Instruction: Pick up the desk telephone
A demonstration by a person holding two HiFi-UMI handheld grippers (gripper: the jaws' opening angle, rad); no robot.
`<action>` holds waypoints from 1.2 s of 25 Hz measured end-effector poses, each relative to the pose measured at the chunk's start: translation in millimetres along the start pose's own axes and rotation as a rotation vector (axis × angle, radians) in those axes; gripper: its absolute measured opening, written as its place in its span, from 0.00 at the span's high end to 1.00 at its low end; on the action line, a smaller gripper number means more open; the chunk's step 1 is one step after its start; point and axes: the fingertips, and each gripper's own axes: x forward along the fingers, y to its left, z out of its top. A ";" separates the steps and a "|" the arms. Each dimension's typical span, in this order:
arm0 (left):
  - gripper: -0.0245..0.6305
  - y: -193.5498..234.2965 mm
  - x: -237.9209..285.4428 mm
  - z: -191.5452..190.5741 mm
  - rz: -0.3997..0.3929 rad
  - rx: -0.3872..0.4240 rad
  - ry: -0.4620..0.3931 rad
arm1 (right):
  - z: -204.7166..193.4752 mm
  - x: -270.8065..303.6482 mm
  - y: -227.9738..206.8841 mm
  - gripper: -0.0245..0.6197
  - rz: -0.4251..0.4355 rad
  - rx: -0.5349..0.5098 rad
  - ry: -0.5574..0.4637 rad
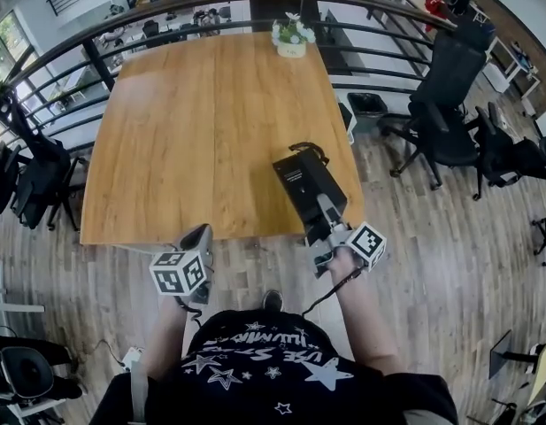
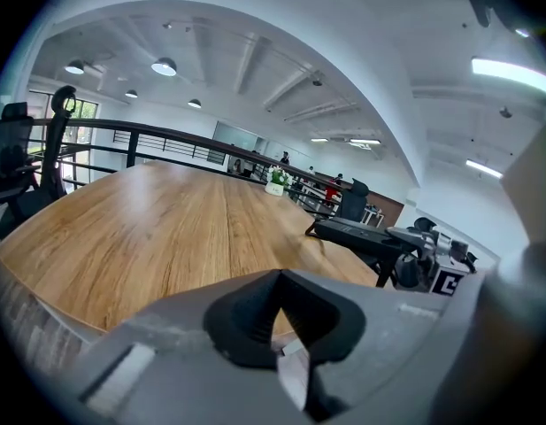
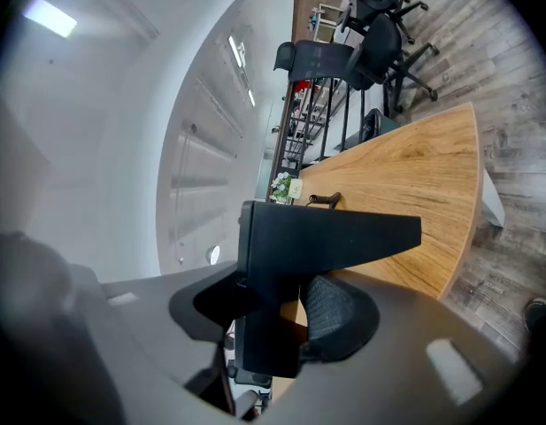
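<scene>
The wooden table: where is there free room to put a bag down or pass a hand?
Most of the table is bare: the whole left half and the middle, far edge to near edge. Only a small flower pot stands at the far edge. The near right corner is crowded: there the right gripper holds the desk telephone.

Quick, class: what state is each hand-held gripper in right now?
Left hand-held gripper: closed, empty.
Right hand-held gripper: closed on the black plastic desk telephone.
</scene>
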 end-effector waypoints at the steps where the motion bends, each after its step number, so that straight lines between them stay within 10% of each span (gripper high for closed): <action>1: 0.96 1.7 -2.3 -0.5 -0.006 0.005 0.001 | -3.9 -1.6 -1.2 0.67 -0.005 0.003 -0.010; 30: 0.96 35.1 -138.9 -57.7 -0.143 0.016 0.001 | -149.4 -120.5 21.5 0.67 -0.037 0.027 -0.143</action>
